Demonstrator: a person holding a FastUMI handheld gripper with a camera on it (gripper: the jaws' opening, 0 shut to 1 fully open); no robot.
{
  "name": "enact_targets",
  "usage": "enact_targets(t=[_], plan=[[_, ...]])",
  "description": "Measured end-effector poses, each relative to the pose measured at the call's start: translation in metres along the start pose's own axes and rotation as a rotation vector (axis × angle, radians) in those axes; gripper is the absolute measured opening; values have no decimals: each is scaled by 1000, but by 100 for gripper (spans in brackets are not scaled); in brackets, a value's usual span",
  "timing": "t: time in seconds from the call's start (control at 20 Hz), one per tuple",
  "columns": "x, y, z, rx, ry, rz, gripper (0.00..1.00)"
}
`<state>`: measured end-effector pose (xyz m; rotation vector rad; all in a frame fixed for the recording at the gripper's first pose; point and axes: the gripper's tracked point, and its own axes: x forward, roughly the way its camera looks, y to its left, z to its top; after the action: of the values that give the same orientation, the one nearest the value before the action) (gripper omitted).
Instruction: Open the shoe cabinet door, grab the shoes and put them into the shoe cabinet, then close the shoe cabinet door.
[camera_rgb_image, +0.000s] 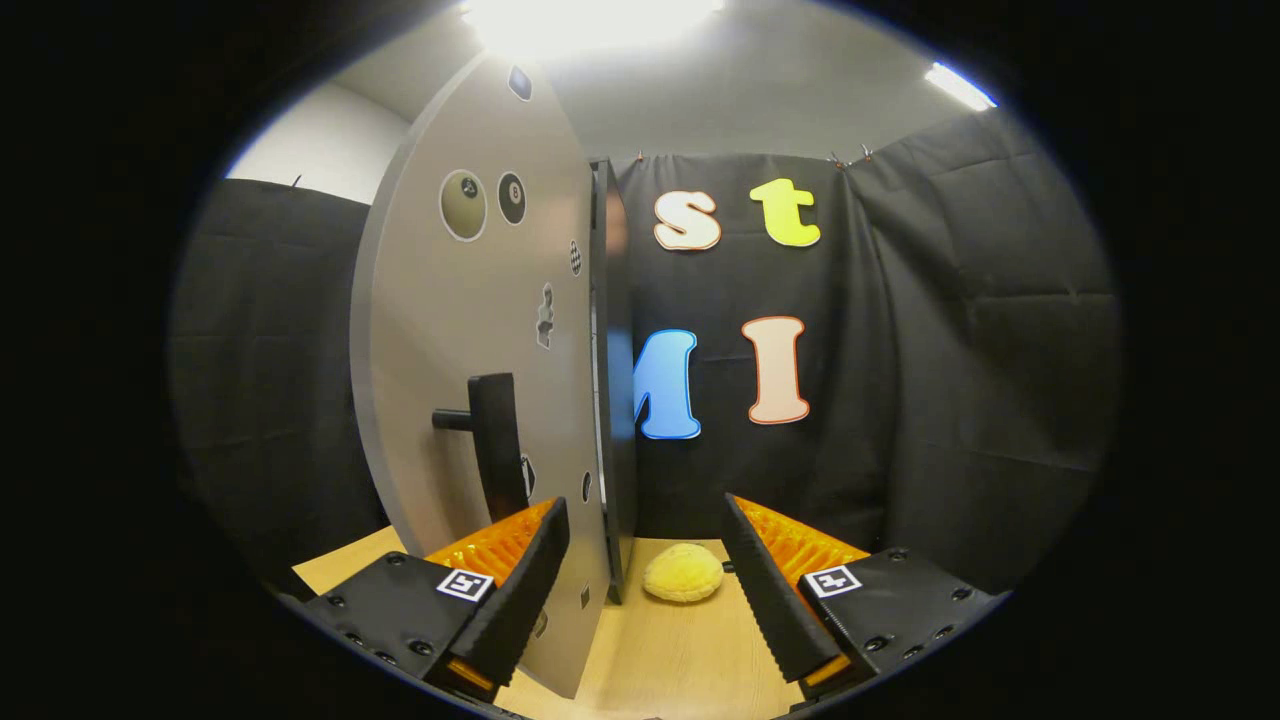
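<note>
Gripper (645, 570) fingers apart, empty. Yellow shoe (683, 572) on floor just ahead, between fingers. Cabinet door (470, 380) ajar; handle (497, 445) upright, ahead-left.

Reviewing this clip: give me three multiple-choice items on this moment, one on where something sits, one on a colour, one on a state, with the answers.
1. Where is the shoe?
A. on the table, ahead of the tongs, by the door's edge
B. gripped in the tongs
C. hanging from the handle

2. What colour is the handle on the door?
A. white
B. black
C. yellow

3. How do the tongs stand?
A. shut on the handle
B. shut on the shoe
C. open, holding nothing

Answers: 1 A, the yellow shoe lies on the wood between and beyond the fingers. 2 B, the bar is dark against the grey panel. 3 C, a wide gap separates the fingers, with the door's edge in it.
</note>
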<state>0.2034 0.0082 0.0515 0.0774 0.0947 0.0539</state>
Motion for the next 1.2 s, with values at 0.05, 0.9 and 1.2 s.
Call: enact_targets(t=[0.05,0.9,1.2], plan=[[1,8,0,1,2,1,97],[38,185,1,-34,14,92,98],[55,253,0,6,30,155,98]])
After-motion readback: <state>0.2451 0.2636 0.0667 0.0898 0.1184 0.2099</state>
